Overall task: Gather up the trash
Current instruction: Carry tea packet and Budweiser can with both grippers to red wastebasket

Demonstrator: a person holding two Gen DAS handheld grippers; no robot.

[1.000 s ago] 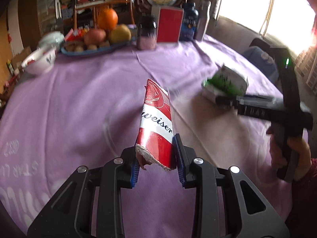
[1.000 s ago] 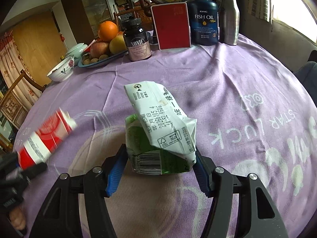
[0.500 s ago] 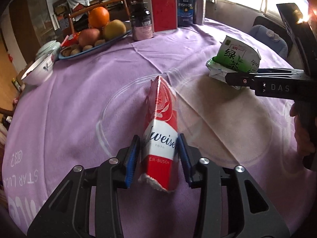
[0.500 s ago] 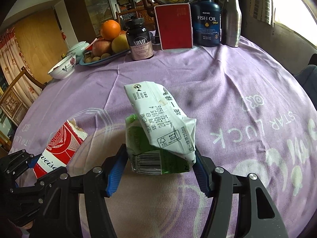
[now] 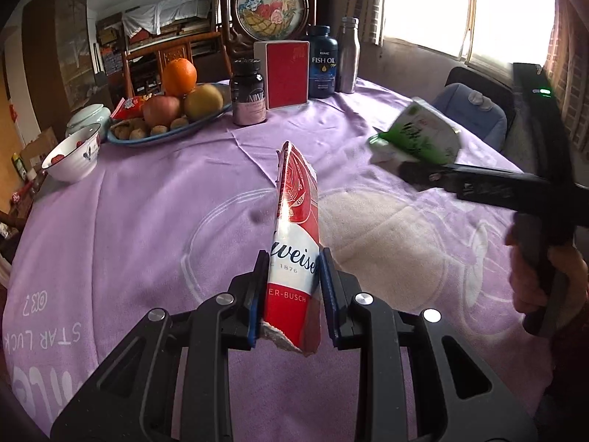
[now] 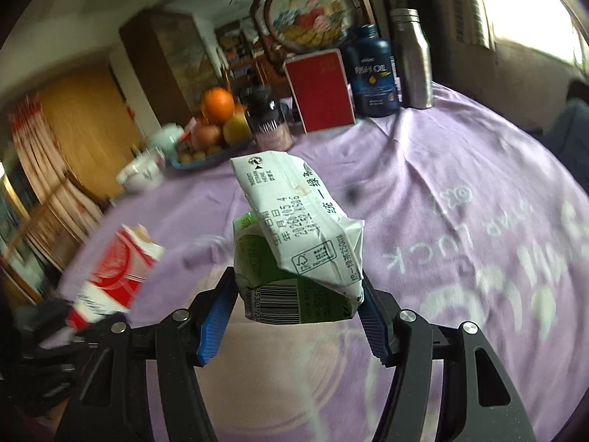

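Counter under a purple cloth, round, most of the near half bare. No bin, bag or other drop point shows in either view, so where the trash goes cannot be told.

Far rim holds goods that look kept, not trash: fruit plate, white bowl, red box, fish oil bottle, steel flask, dark pill jar.

Two pieces of trash are off the cloth, one per hand:
- Crushed green-and-white drink carton, held clear above the counter by the right tool; blue pads press its lower sides, jaws fairly wide because the carton is bulky.
- Flattened red-and-white beer carton scrap, standing up out of the left tool; jaws are closing on it, pads against both faces, torn end hanging below.

Judgement: pick-up looks done for both visible pieces; no other loose litter seen on the cloth. Left to do: carry and drop both somewhere out of frame. Right view is blurred.
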